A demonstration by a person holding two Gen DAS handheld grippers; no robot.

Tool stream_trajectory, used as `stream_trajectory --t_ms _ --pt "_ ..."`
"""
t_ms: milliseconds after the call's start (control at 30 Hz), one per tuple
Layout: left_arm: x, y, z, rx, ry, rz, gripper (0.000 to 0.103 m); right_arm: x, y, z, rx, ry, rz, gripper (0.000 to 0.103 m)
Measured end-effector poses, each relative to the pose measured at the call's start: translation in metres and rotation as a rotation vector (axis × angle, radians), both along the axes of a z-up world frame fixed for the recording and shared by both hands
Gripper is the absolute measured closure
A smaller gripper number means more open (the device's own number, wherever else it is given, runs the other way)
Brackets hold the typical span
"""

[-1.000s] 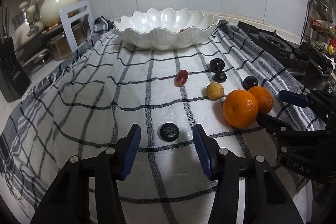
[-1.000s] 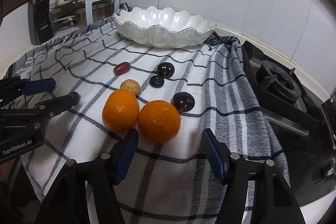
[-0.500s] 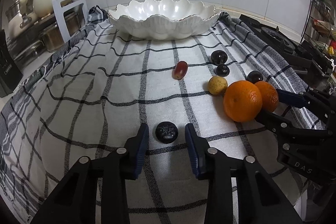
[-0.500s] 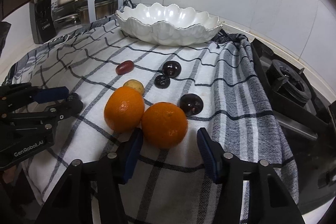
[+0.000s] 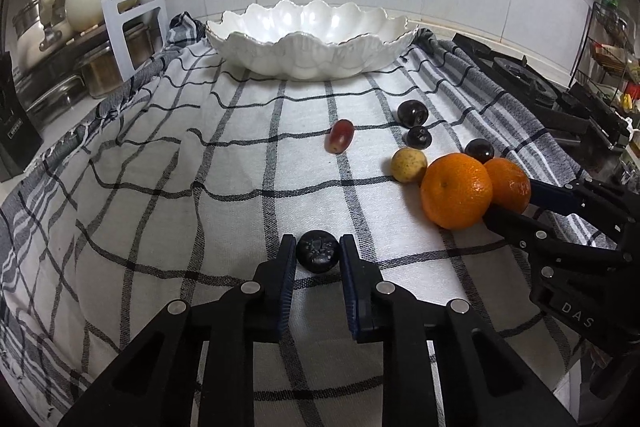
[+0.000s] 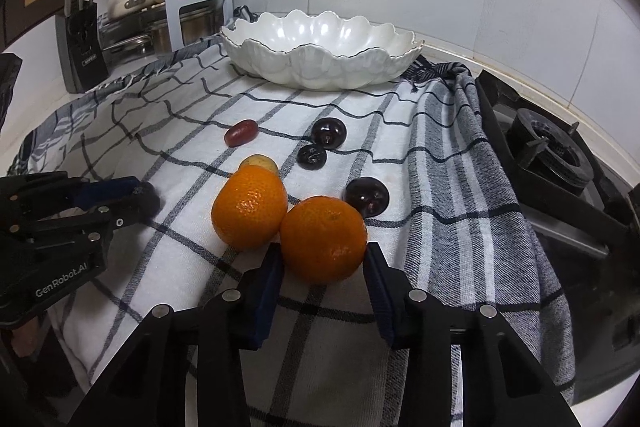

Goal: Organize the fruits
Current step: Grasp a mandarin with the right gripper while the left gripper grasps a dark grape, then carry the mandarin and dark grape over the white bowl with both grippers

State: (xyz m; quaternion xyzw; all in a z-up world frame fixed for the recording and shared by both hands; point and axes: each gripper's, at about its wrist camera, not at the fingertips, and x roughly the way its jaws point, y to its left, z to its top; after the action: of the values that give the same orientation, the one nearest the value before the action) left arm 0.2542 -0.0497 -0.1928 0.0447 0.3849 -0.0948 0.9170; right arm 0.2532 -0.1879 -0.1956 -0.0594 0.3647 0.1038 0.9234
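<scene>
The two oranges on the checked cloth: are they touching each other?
Touching. The right wrist view shows the nearer orange pressed against the farther orange, with no cloth visible where they meet.

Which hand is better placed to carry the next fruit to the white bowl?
Either; slightly the right. The right gripper has just closed on an orange, pads on both sides. The left gripper has likewise closed around a small dark fruit. The bowl sits nearer the right's side.
</scene>
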Motion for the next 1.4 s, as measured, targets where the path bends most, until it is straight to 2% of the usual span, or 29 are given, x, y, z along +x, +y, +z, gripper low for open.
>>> stream_trajectory --t_ms 567,933,1400 --pt "-0.033 -0.004 0.025 -0.029 -0.067 -0.008 0.080 -0.036 -0.010 0.019 0.017 -0.058 -0.042 0.063" --pt "-0.052 -0.002 0.030 -0.029 -0.094 0.006 0.081 -0.052 -0.012 0.012 0.070 -0.059 -0.046 0.065" --pt "-0.049 -0.003 0.071 -0.068 -0.189 -0.001 0.081 -0.059 -0.015 0.061 0.086 -0.202 -0.066 0.065"
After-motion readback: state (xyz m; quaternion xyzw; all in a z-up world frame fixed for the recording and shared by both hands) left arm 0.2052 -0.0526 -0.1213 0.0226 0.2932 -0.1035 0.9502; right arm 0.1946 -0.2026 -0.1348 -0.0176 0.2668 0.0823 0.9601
